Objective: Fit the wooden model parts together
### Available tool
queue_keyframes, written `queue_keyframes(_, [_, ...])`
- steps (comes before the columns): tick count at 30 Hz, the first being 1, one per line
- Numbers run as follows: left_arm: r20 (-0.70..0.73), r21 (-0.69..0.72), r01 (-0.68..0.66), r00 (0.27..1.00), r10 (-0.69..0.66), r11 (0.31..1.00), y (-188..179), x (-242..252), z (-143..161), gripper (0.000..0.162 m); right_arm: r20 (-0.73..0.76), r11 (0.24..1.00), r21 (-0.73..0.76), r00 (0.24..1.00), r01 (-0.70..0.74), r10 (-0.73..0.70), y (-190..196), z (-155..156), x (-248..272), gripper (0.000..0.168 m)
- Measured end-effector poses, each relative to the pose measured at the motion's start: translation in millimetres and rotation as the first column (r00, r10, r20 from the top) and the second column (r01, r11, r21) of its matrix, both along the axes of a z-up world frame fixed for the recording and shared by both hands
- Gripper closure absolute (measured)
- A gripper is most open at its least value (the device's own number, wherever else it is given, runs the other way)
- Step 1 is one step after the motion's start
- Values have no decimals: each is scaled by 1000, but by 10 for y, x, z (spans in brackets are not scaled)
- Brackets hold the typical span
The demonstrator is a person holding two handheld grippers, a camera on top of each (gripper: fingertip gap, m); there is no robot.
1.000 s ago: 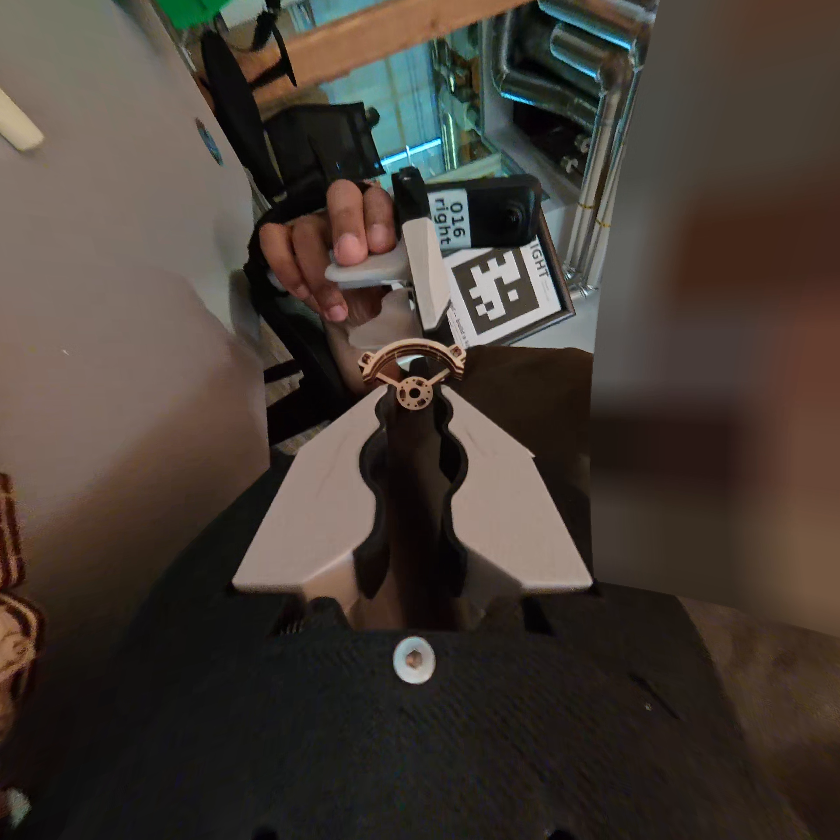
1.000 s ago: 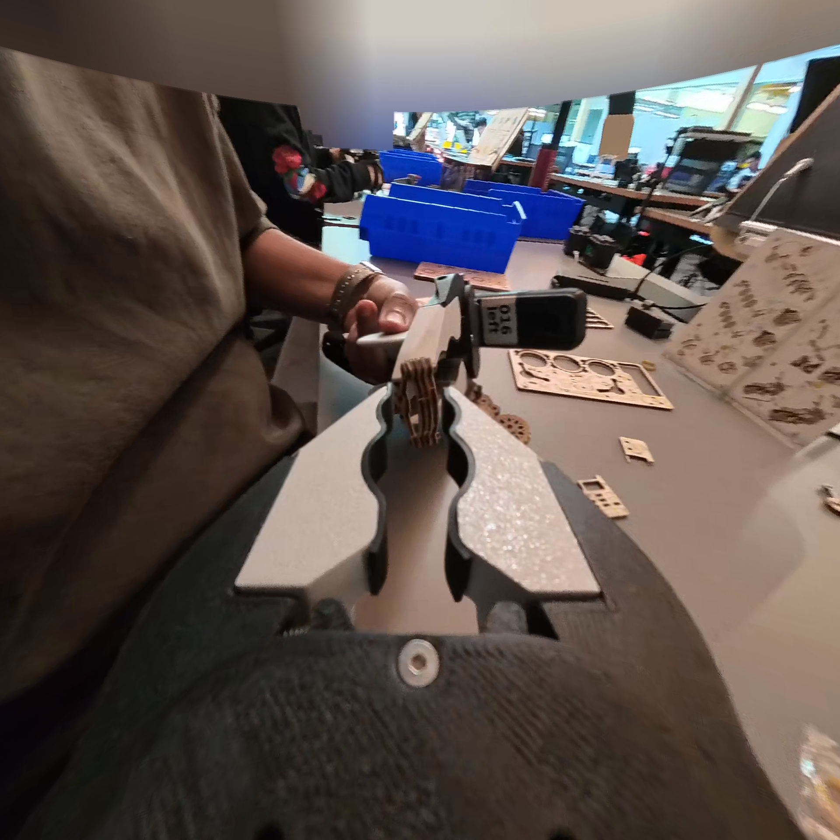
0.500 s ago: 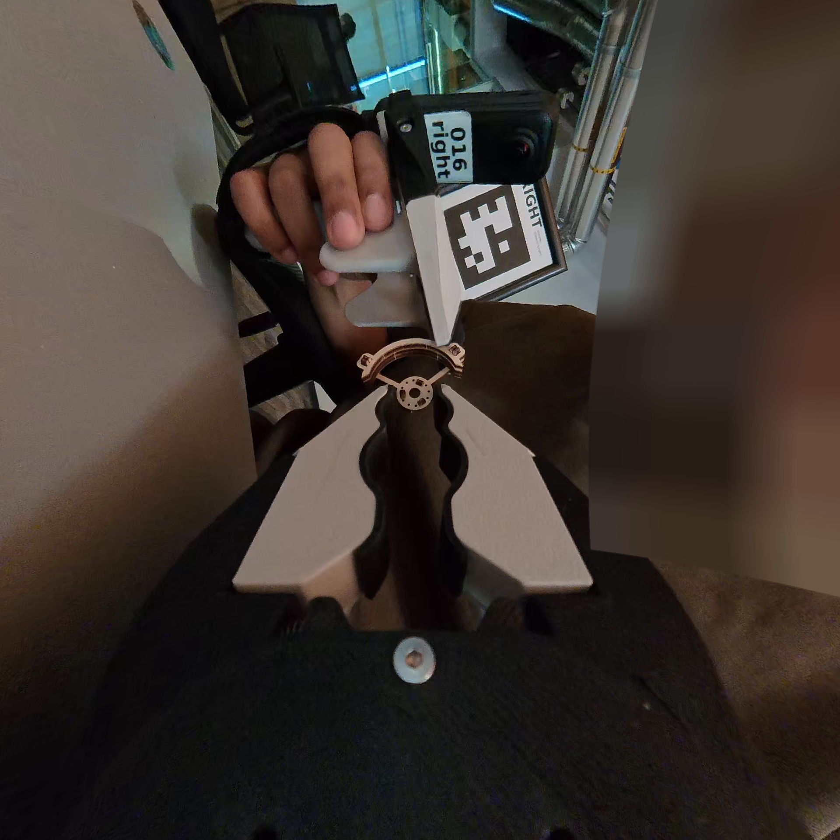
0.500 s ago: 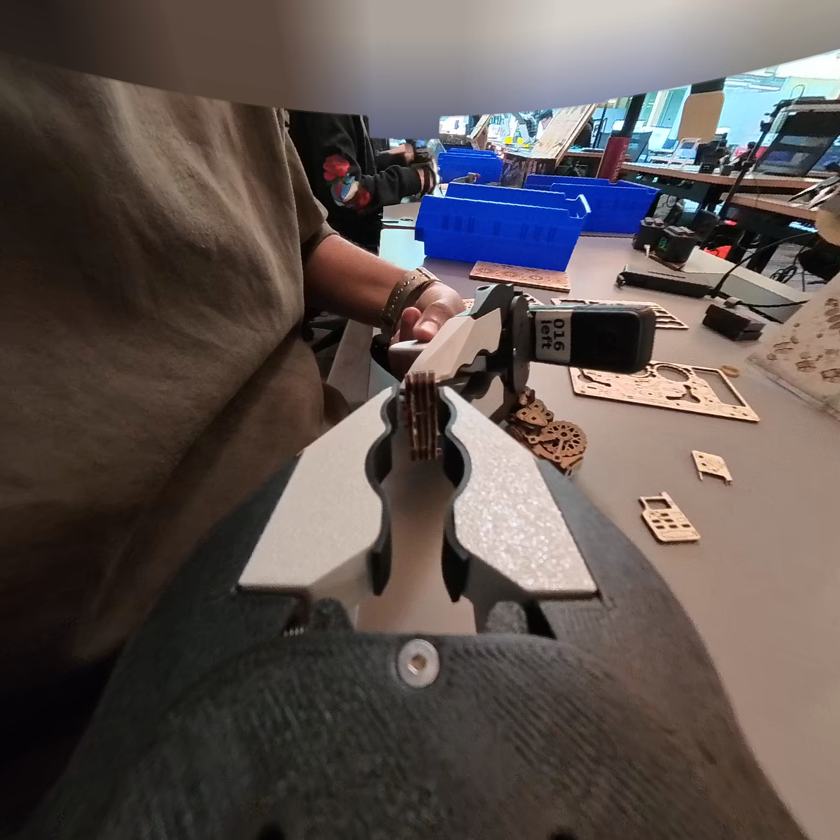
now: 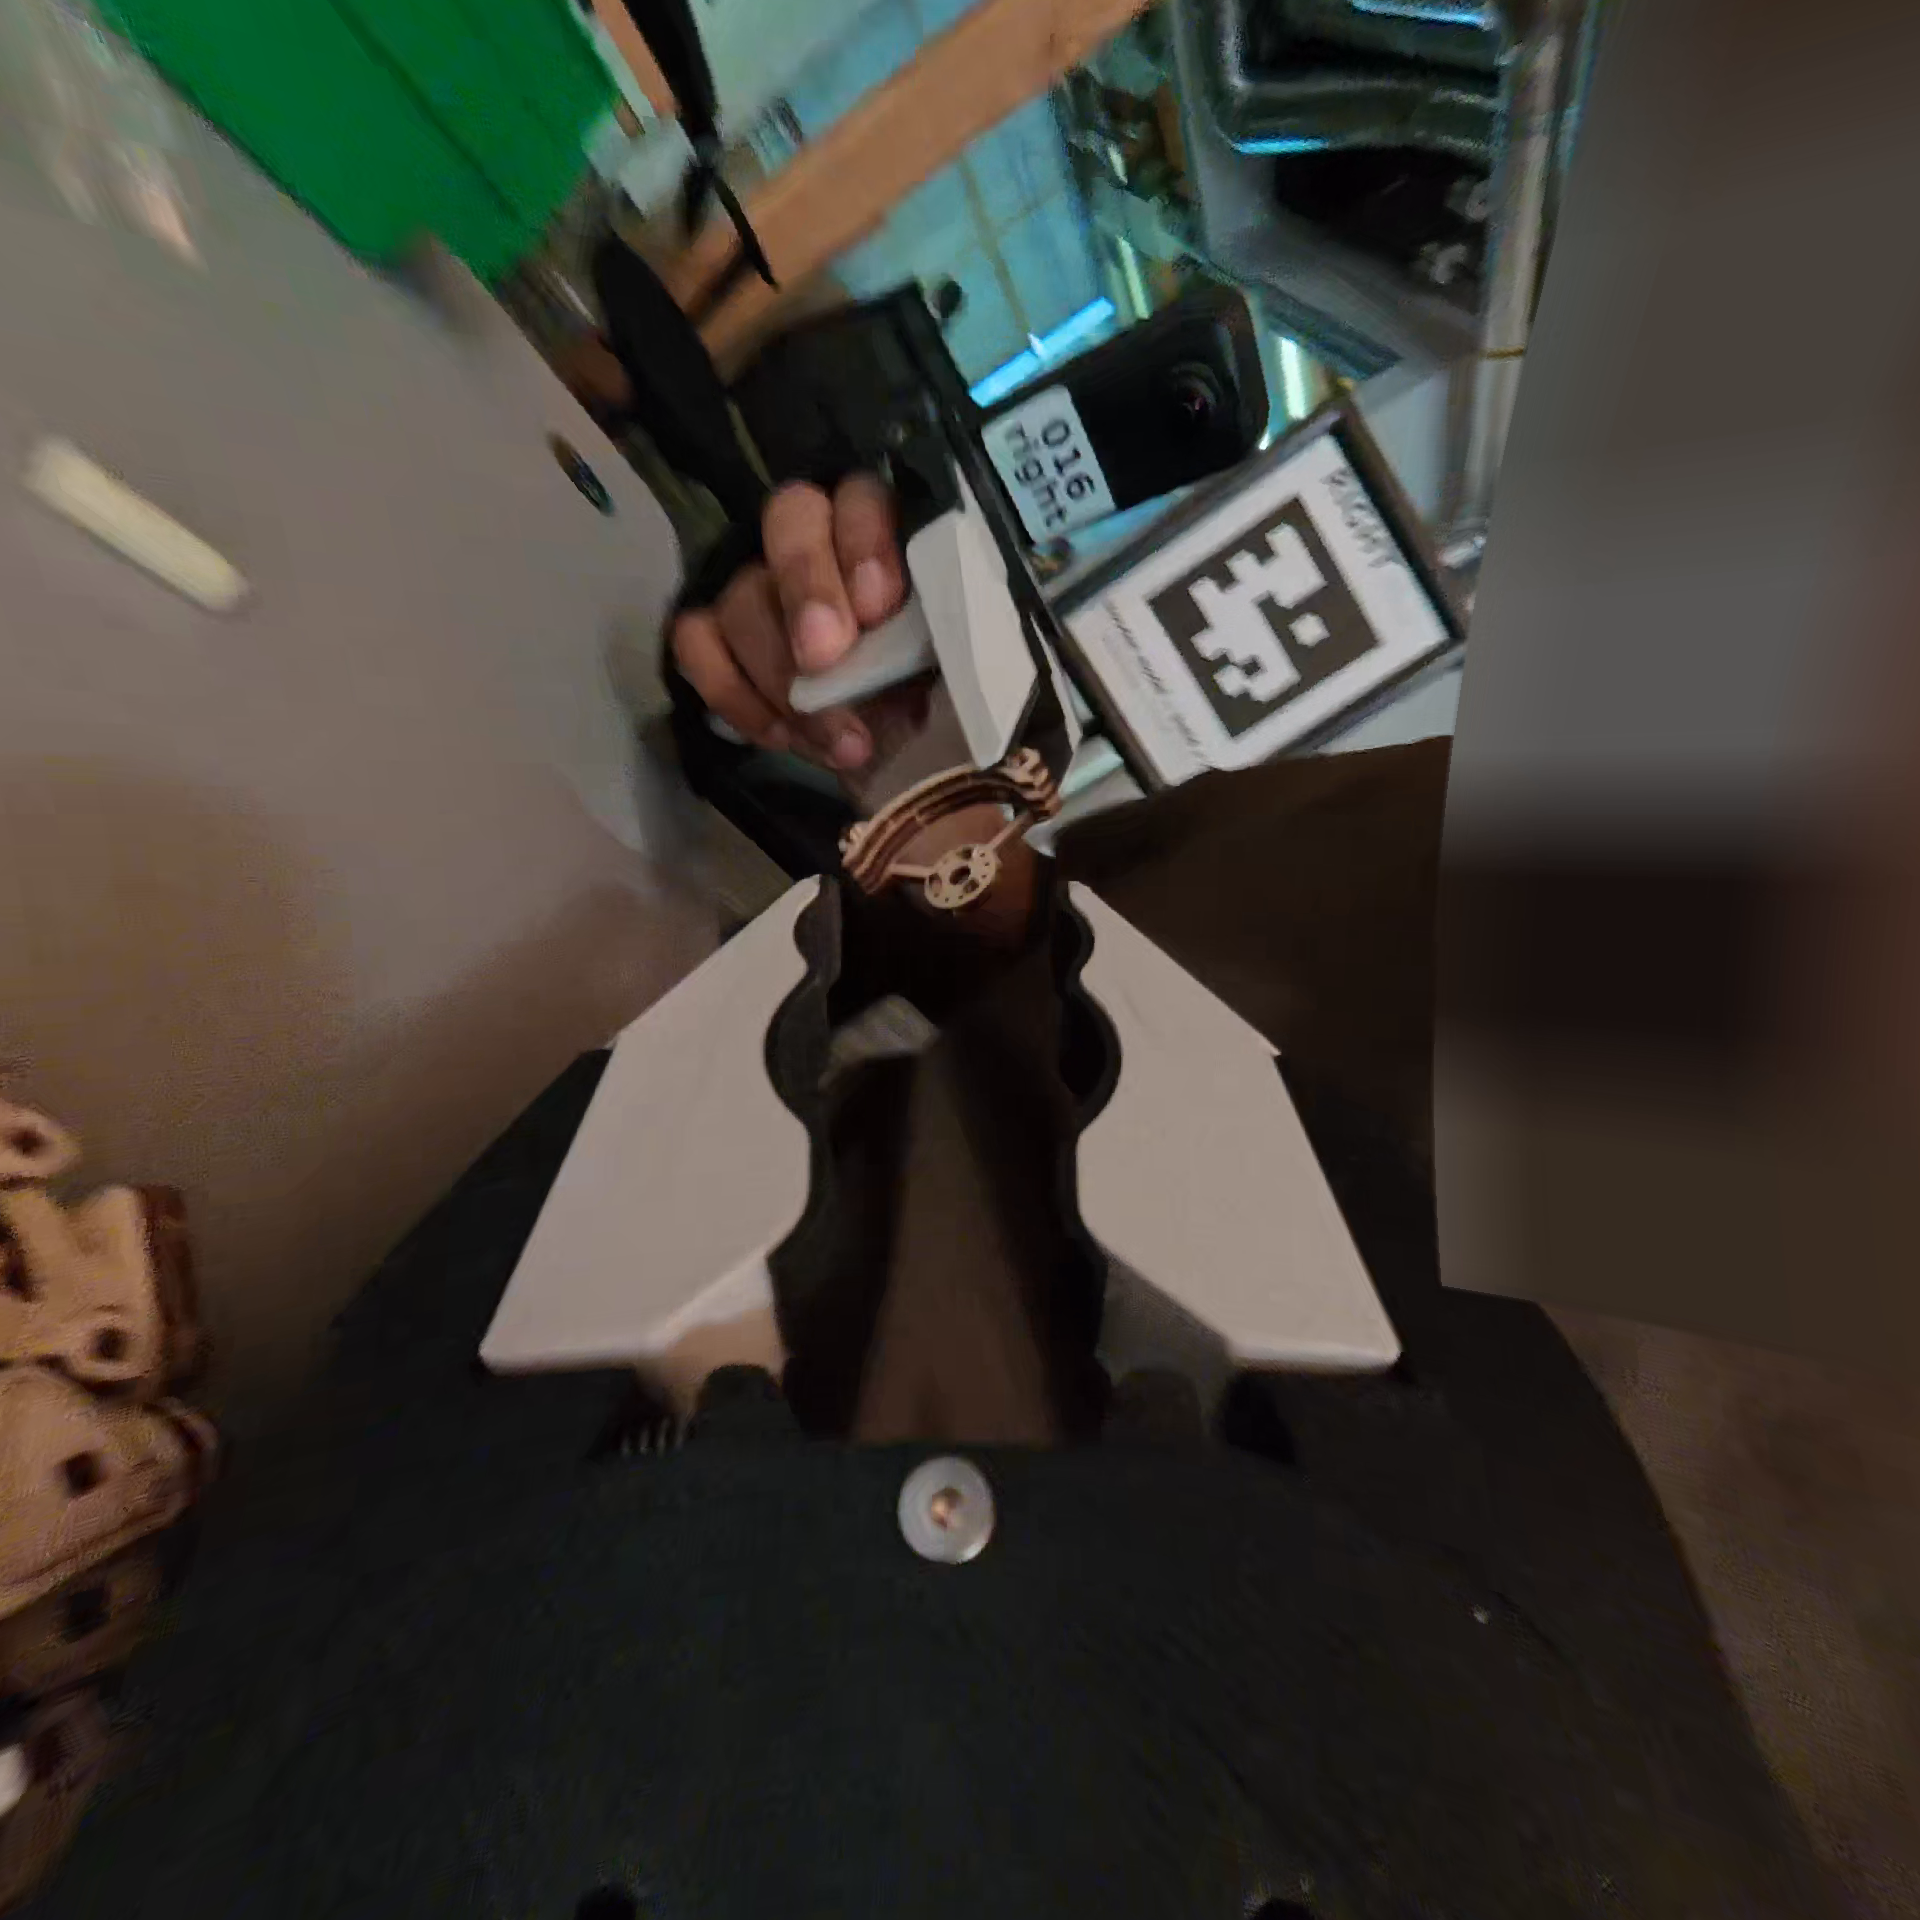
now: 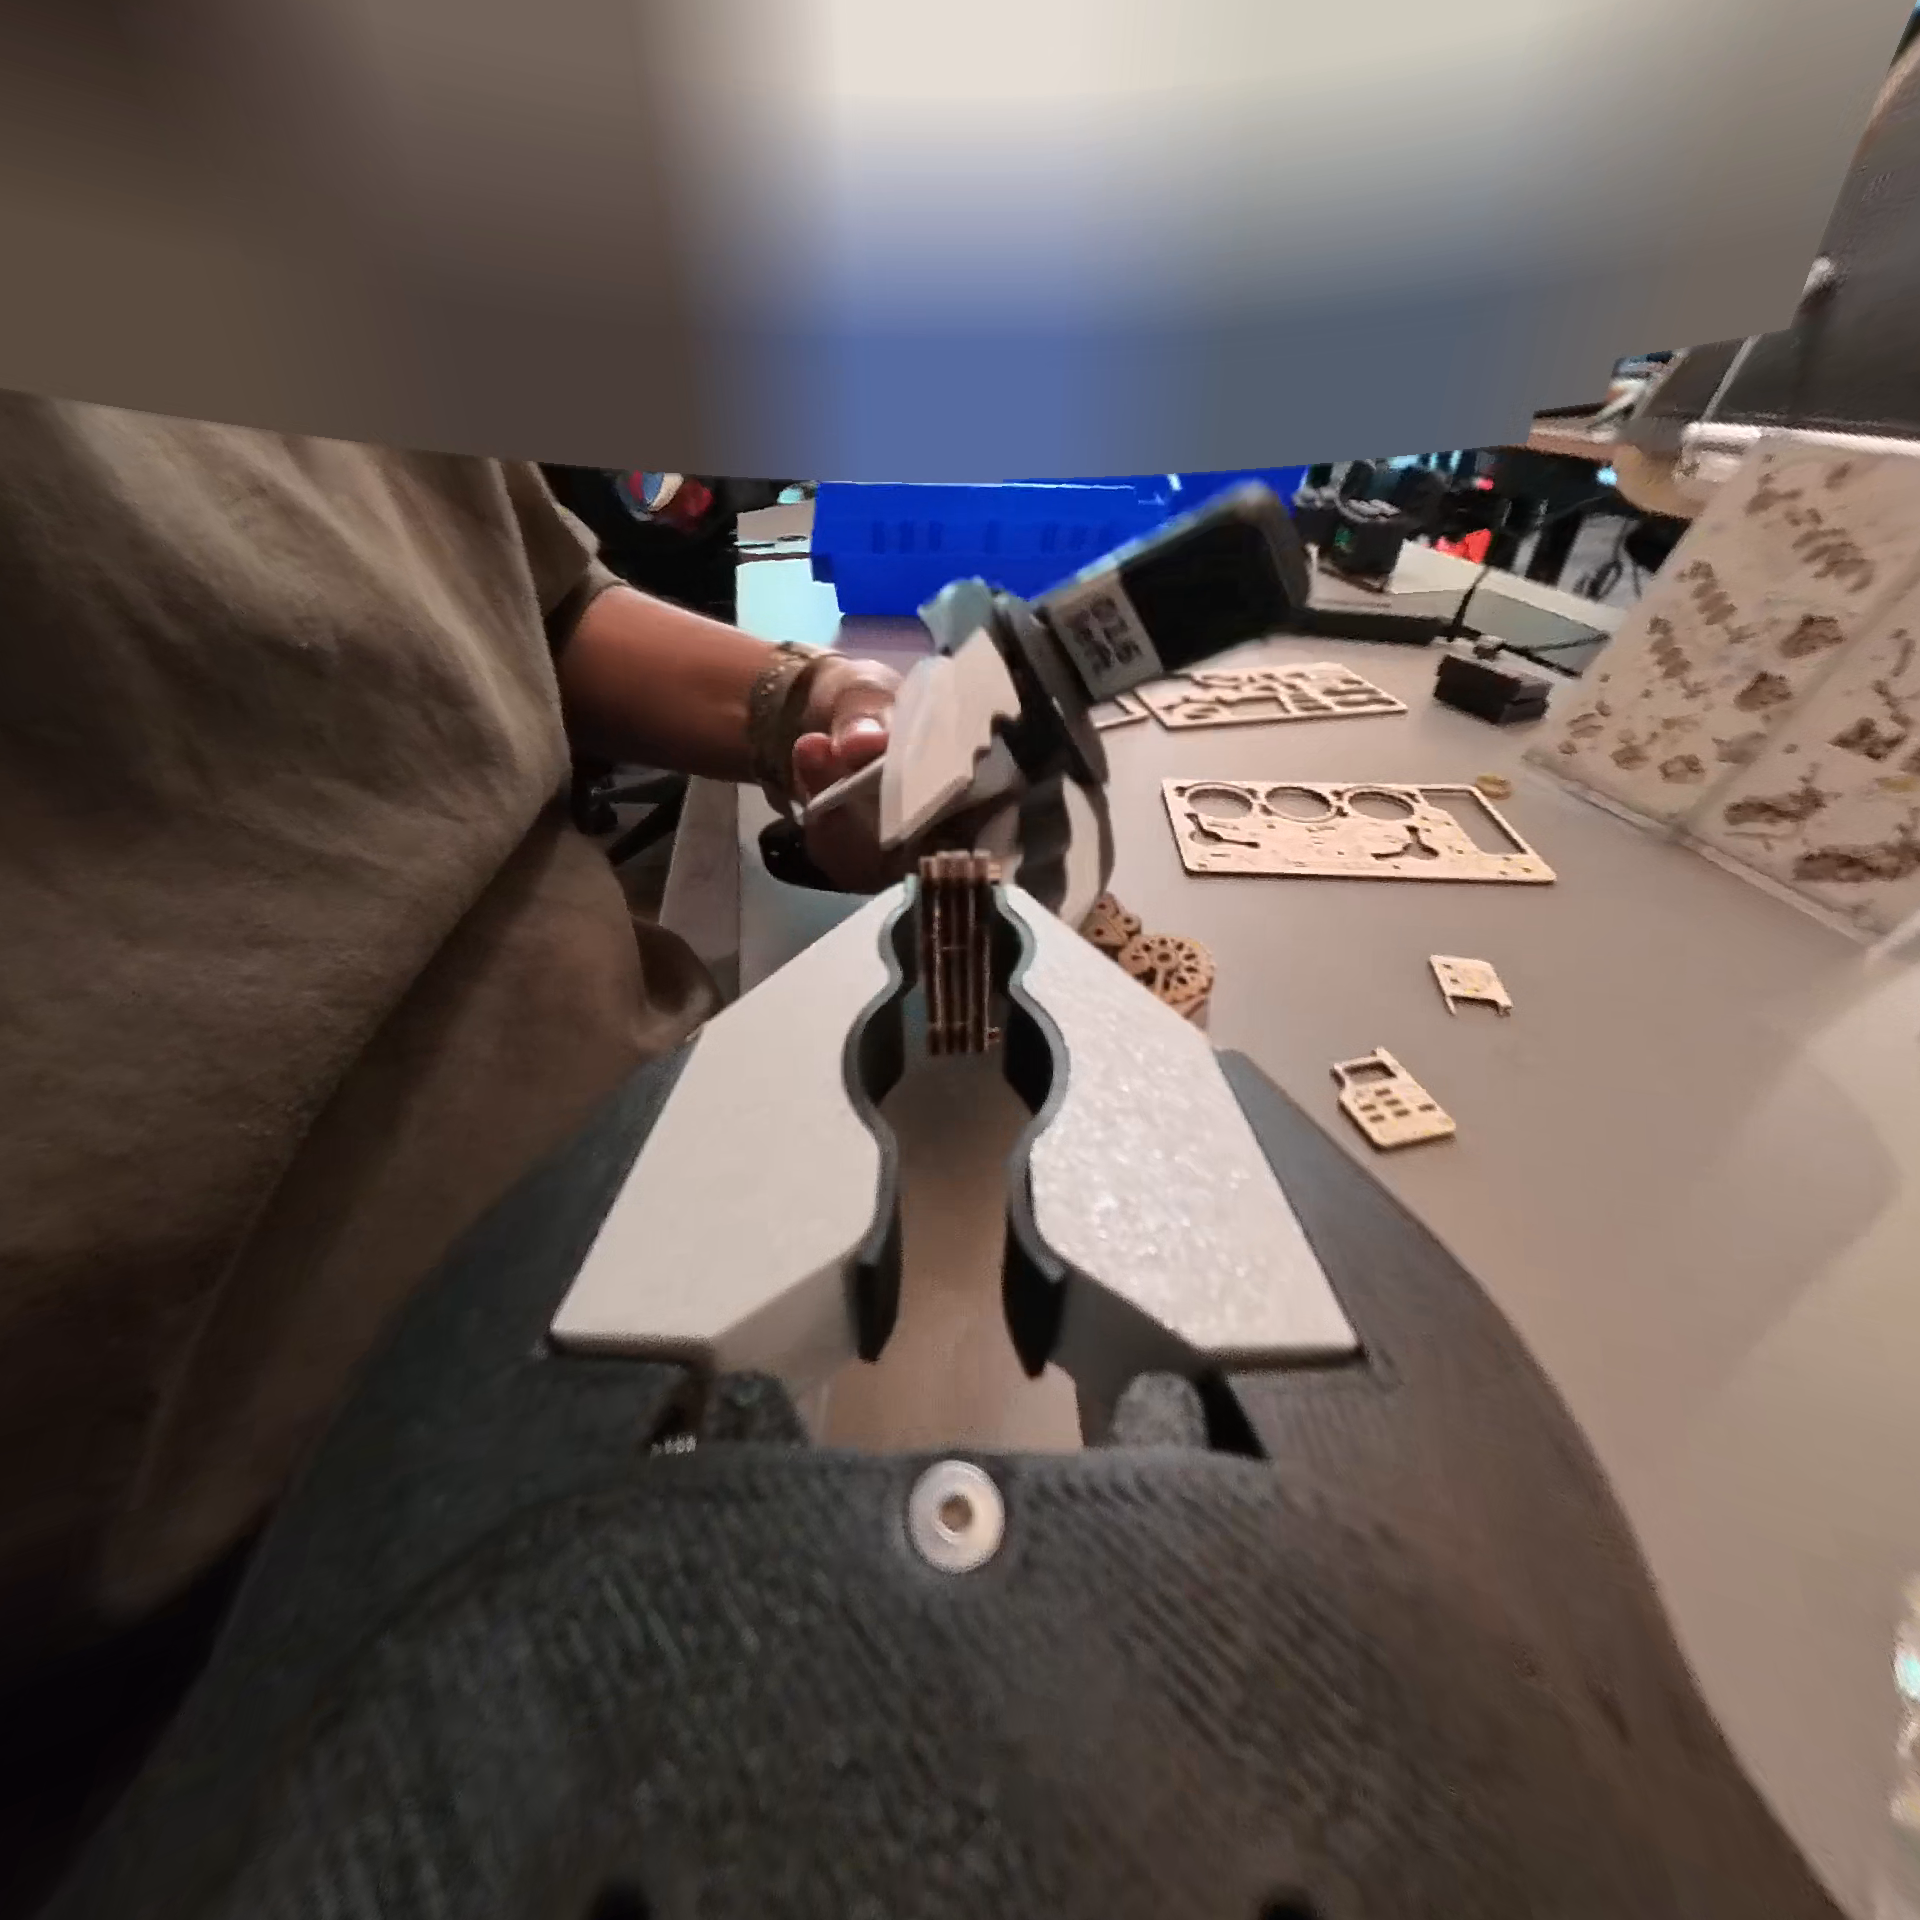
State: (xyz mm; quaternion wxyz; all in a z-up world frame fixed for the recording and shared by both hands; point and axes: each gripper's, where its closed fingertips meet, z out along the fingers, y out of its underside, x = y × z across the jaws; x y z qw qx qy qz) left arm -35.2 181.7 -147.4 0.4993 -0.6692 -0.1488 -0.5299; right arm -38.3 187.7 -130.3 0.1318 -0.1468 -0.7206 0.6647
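A small layered wooden part, an arc with a round hub [image 5: 951,831], is held in the air between the two grippers. My right gripper [image 6: 961,904] is shut on it; in the right wrist view it shows edge-on as a stack of thin layers [image 6: 961,966] between the jaws. My left gripper [image 5: 945,904] faces it with jaws spread wider than the part, which sits tilted just past the fingertips. The left gripper [image 6: 987,831] also shows from the right wrist view, coming down onto the part from behind. The right gripper [image 5: 1018,738] shows in the left wrist view, reaching the arc from above.
On the grey table [image 6: 1662,1039] lie loose wooden gears [image 6: 1153,956], a cut-out wooden sheet [image 6: 1351,831] and small flat pieces [image 6: 1392,1101]. Blue bins [image 6: 987,540] stand behind. A person's torso [image 6: 260,935] fills the left. More wooden parts [image 5: 83,1351] sit at the left edge. My two grippers' fingertips are within a few centimetres of each other.
My left jaws have spread apart from around the hub. The wooden part now sits tilted in the left wrist view. Both grippers have swung; the right one keeps its grip.
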Motion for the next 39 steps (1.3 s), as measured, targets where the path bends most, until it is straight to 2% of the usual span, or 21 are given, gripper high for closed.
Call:
queue_keyframes(1, [-63,19,-66,996,67,998,26,-79,22,124,28,1000,-6,1000,6,-5,16,-13,-19,157])
queue_keyframes(4, [-244,116,-203,943,226,972,39,-230,118,127,121,1000,-24,993,15,-12,32,-62,-67,157])
queue_keyframes(7, [-399,144,-195,886,237,970,46,-170,92,128,195,999,-39,981,31,-23,34,-105,-114,158])
queue_keyframes(10, [-493,153,-215,830,263,965,89,-144,35,134,239,998,-52,971,28,-15,21,-128,-123,158])
queue_keyframes(23, [-561,189,-205,780,277,960,112,-86,24,154,298,997,-80,955,17,8,-7,-149,-128,158])
queue_keyframes(30, [-563,187,-215,776,284,959,119,-101,7,150,313,996,-88,949,11,17,-8,-159,-128,158])
queue_keyframes(39, [-586,200,-212,757,290,957,123,-86,8,153,335,995,-96,942,3,29,-13,-176,-126,158])
